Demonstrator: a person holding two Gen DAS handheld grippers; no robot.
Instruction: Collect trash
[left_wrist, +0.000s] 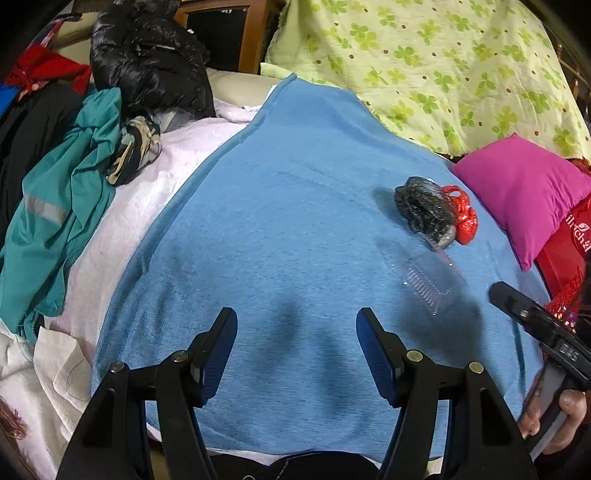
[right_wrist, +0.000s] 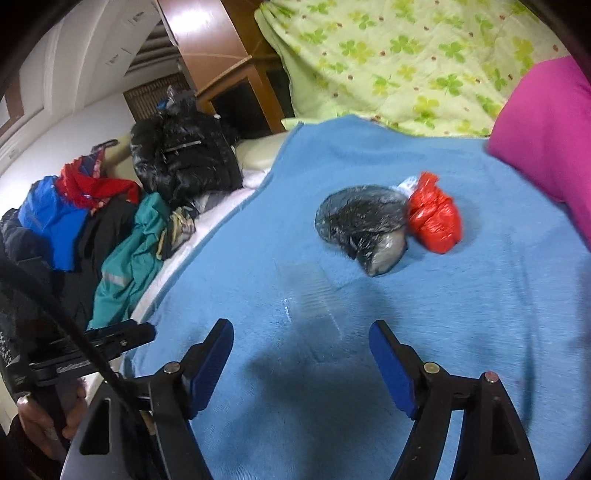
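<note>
A crumpled dark plastic bag (left_wrist: 426, 208) lies on the blue blanket (left_wrist: 288, 206), touching a small red plastic bag (left_wrist: 466, 218) on its right. A clear plastic wrapper (left_wrist: 430, 286) lies flat just in front of them. The right wrist view shows the dark bag (right_wrist: 364, 227), the red bag (right_wrist: 434, 216) and the wrapper (right_wrist: 314, 299) too. My left gripper (left_wrist: 296, 321) is open and empty above the blanket, left of the trash. My right gripper (right_wrist: 301, 334) is open and empty, just short of the wrapper.
A pile of clothes (left_wrist: 62, 192) and a black jacket (left_wrist: 147, 62) lie at the left. A magenta pillow (left_wrist: 524, 192) and a green clover quilt (left_wrist: 443, 70) lie at the right and back. A red bag (left_wrist: 565, 243) stands beside the pillow.
</note>
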